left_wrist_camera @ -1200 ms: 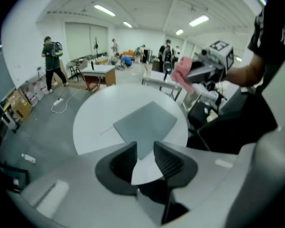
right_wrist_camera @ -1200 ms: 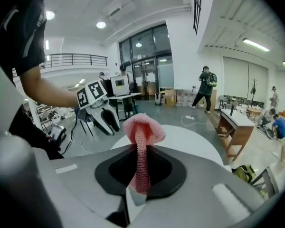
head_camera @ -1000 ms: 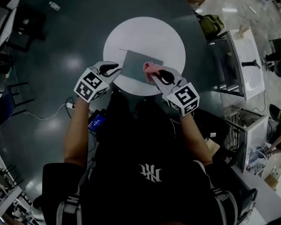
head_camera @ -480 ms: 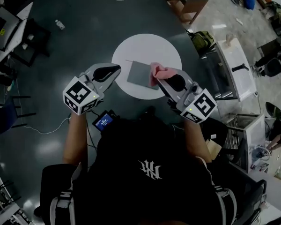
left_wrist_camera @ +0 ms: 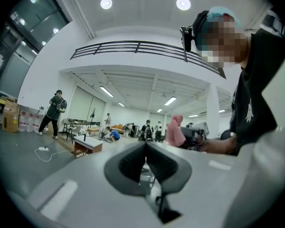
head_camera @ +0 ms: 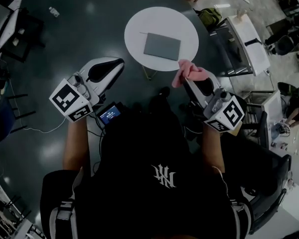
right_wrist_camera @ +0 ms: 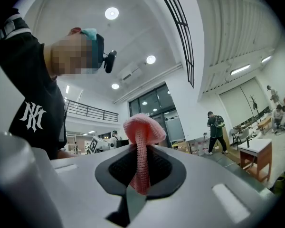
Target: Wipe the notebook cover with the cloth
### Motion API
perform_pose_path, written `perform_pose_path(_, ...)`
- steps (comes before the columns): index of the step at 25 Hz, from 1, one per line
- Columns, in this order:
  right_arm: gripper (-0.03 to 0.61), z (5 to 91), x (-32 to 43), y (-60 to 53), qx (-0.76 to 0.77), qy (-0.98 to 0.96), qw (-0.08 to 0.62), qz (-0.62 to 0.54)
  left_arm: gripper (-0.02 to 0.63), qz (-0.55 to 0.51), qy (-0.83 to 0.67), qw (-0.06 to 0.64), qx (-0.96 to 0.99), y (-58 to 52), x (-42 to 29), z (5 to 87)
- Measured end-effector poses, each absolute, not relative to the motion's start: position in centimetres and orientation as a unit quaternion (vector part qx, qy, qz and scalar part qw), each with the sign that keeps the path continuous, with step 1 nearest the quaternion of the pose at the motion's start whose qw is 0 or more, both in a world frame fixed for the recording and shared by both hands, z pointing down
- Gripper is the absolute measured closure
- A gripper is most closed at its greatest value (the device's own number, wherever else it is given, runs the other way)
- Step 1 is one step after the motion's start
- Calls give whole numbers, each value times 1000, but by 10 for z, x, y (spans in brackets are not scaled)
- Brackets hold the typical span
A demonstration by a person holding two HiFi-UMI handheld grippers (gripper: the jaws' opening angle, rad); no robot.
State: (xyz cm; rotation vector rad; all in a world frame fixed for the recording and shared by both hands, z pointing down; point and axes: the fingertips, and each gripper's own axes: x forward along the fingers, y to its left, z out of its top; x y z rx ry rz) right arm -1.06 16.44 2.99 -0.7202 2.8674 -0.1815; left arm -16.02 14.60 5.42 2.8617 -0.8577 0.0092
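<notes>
Currently the grey notebook point(head_camera: 162, 46) lies closed and flat on the round white table point(head_camera: 139, 26), a little right of the table's middle. Nothing touches its cover. The table stands on a dark, glossy floor point(head_camera: 65, 29), on the far side of both grippers.

The right gripper point(head_camera: 188, 79) is held on the near-right side of the table. Its jaws pinch the pink cloth point(head_camera: 186, 72). In the right gripper view a strip of the cloth point(right_wrist_camera: 141, 156) runs up between the dark pads of the right gripper point(right_wrist_camera: 141, 167), and the rest bunches into a rounded fold above the jaw tips. From the head view the cloth appears just off the table's near-right edge, apart from the notebook.

The left gripper point(head_camera: 115, 63) is on the near-left side, well apart from the table and the notebook. In the left gripper view the jaws of the left gripper point(left_wrist_camera: 146, 148) are pressed together with nothing between them. That view looks across at the cloth point(left_wrist_camera: 175, 129) in the other gripper.

A small device with a blue screen point(head_camera: 109, 116) sits at the person's front, between the two grippers.
</notes>
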Motion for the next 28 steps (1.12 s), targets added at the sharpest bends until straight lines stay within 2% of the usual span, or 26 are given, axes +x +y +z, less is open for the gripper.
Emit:
perform_pose_path(5, 549, 32, -19, 218, -241, 964, 88, -67, 612, 20, -270, 91, 958, 192, -157, 77)
perform_pose_path(10, 549, 35, -21, 264, -215, 967, 108, -84, 623, 37, -246, 75, 966, 243, -129, 80)
perform_pose_path(13, 549, 50, -29, 296, -212, 968, 97, -93, 623, 50, -228, 69, 970, 280, -116, 83)
perform_pose_path(19, 551, 66, -11, 375, -236, 963, 88, -97, 623, 76, -195, 84, 974, 361, -80, 104)
perform_pose_path(28, 551, 77, 4, 437, -250, 960, 85, -91, 624, 82, -170, 86, 978, 413, -54, 121)
